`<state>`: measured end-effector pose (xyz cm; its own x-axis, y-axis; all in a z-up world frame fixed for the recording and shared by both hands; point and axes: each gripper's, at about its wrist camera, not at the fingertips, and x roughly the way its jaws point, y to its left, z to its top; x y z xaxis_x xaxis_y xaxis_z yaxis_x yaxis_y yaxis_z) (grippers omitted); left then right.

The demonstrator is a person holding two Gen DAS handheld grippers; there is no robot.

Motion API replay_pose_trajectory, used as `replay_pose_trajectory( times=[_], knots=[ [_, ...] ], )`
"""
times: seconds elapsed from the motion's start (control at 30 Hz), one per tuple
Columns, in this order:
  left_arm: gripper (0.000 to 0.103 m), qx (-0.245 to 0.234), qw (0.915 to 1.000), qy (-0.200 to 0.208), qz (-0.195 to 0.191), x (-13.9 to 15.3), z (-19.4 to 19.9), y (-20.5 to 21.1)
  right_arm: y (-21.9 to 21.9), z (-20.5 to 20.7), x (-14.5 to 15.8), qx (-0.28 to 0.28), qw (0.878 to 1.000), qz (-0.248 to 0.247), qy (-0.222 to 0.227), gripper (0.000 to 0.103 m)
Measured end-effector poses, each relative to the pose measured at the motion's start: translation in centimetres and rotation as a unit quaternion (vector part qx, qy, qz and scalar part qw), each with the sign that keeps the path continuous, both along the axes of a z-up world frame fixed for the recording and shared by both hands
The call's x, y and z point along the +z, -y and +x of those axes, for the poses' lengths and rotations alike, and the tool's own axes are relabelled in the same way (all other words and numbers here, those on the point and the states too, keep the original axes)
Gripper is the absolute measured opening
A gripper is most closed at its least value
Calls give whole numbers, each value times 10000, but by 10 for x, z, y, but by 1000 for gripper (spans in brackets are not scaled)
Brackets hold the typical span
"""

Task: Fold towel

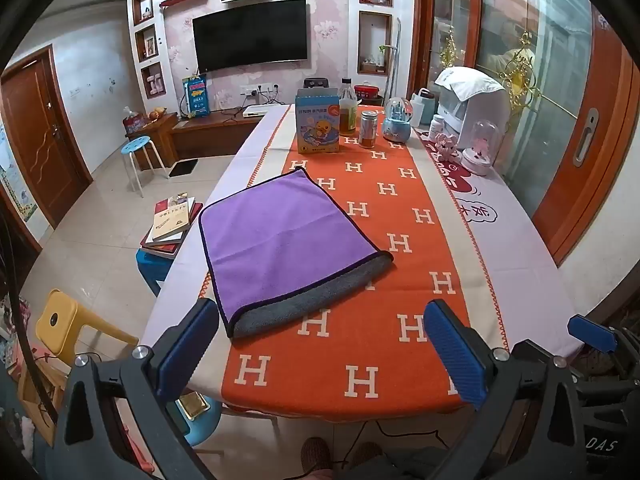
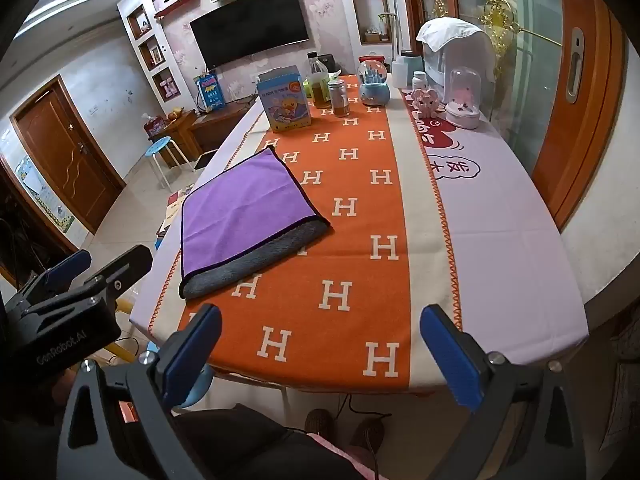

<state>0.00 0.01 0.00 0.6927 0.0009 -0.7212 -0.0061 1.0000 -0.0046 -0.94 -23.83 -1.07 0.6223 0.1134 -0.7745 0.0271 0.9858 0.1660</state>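
A purple towel [image 1: 276, 240] with a grey underside lies folded flat on the left part of the table, a grey strip showing along its near edge. It also shows in the right wrist view [image 2: 244, 208]. My left gripper [image 1: 320, 348] is open and empty, held above the near table edge, short of the towel. My right gripper [image 2: 320, 352] is open and empty, above the near edge, to the right of the towel. The left gripper's body shows at the left of the right wrist view [image 2: 72, 304].
An orange runner with H letters [image 1: 380, 280] covers the table's middle. At the far end stand a blue box [image 1: 318, 124], bottles [image 1: 348, 108], a snow globe [image 1: 398, 120] and a white appliance [image 1: 472, 108]. Stools and books [image 1: 172, 224] stand left of the table.
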Motion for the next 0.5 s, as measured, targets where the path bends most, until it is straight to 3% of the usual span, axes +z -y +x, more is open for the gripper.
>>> replay_pose_trajectory(
  times=[0.5],
  knots=[
    [102,-18,10000,-25,-19,0,0,0,0,0,0,6,10000,-12,-24,100]
  ],
)
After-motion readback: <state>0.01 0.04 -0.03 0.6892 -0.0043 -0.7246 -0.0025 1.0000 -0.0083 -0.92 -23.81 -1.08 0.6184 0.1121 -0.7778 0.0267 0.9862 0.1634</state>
